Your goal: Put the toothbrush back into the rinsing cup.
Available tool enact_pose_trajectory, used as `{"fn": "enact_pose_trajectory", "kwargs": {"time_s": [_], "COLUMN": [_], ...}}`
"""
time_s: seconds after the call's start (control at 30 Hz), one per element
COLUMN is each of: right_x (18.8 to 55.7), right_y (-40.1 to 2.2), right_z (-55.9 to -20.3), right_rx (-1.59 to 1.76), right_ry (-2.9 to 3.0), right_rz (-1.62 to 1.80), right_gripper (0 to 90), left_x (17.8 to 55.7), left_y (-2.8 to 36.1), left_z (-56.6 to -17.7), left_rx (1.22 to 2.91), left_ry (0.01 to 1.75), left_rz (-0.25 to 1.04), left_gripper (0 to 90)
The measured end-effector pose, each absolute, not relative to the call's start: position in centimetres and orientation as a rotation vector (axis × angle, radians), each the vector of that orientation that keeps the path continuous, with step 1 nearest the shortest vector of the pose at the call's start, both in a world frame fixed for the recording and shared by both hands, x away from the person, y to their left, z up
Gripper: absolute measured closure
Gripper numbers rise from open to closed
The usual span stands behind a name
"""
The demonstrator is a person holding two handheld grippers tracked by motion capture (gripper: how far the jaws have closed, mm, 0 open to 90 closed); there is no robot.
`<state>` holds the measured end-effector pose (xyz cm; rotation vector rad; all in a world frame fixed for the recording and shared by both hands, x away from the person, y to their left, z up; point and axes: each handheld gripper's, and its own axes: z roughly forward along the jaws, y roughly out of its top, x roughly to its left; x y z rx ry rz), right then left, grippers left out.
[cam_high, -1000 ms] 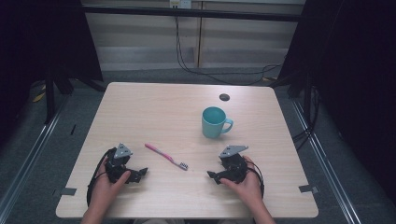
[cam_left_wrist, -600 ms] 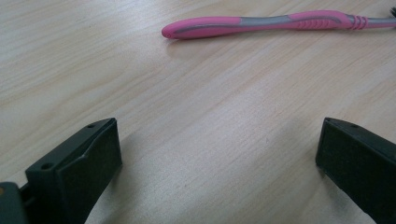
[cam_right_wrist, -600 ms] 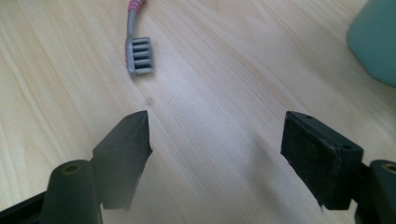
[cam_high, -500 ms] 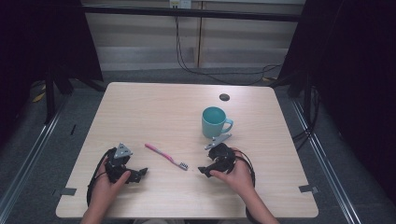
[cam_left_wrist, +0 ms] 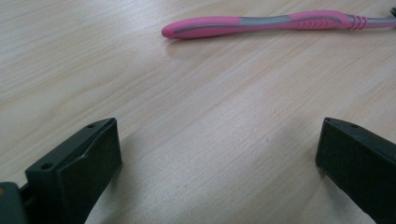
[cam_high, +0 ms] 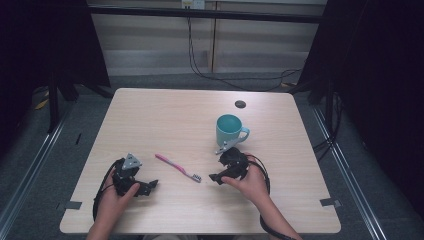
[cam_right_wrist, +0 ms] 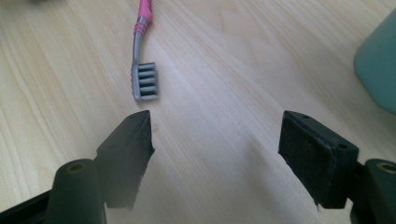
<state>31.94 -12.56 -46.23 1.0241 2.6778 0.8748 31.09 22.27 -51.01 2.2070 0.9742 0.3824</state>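
A pink toothbrush lies flat on the wooden table, its grey bristle head toward the right. A teal mug stands upright behind it. My right gripper is just right of the bristle head, open. Its jaws have just closed a little, with nothing between them. In the right gripper view the brush head lies just ahead of the left jaw of that gripper, and the mug is at the right edge. My left gripper rests open near the front left. The brush handle lies beyond that gripper.
A small black round grommet sits near the table's back edge. Cables hang behind the table, and dark curtains flank both sides. The table's front edge is close to both hands.
My right gripper has moved left and away from the front edge, ending beside the toothbrush head and nearer the mug. The left gripper, toothbrush and mug have stayed put.
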Motion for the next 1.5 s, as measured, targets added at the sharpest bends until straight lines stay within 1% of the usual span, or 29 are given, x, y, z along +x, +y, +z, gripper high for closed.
{"fn": "enact_pose_trajectory", "kwargs": {"time_s": [0.3, 0.37, 0.9, 0.97, 1.33, 1.5], "right_x": [33.0, 33.2, 34.4, 34.5, 35.4, 35.8], "right_y": [-11.0, -10.7, -8.7, -8.3, -6.4, -5.3], "right_z": [-45.6, -45.5, -45.4, -45.4, -45.4, -45.8], "right_rx": [0.994, 1.011, 0.959, 0.944, 0.956, 0.940], "right_ry": [2.696, 2.700, 2.760, 2.774, 2.816, 2.858], "right_rz": [0.848, 0.867, 0.844, 0.849, 0.849, 0.820], "right_gripper": [27.3, 29.9, 37.2, 40.5, 43.2, 48.2], "left_x": [31.1, 31.1, 31.1, 31.1, 31.1, 31.1], "left_y": [22.3, 22.3, 22.3, 22.3, 22.3, 22.3], "left_z": [-51.0, -51.0, -51.0, -51.0, -51.0, -51.0], "left_rx": [2.202, 2.201, 2.201, 2.200, 2.201, 2.203], "left_ry": [0.978, 0.976, 0.975, 0.975, 0.975, 0.976], "left_rz": [0.382, 0.381, 0.377, 0.377, 0.377, 0.381], "left_gripper": [0.0, 0.0, 0.0, 0.0, 0.0, 0.0]}}
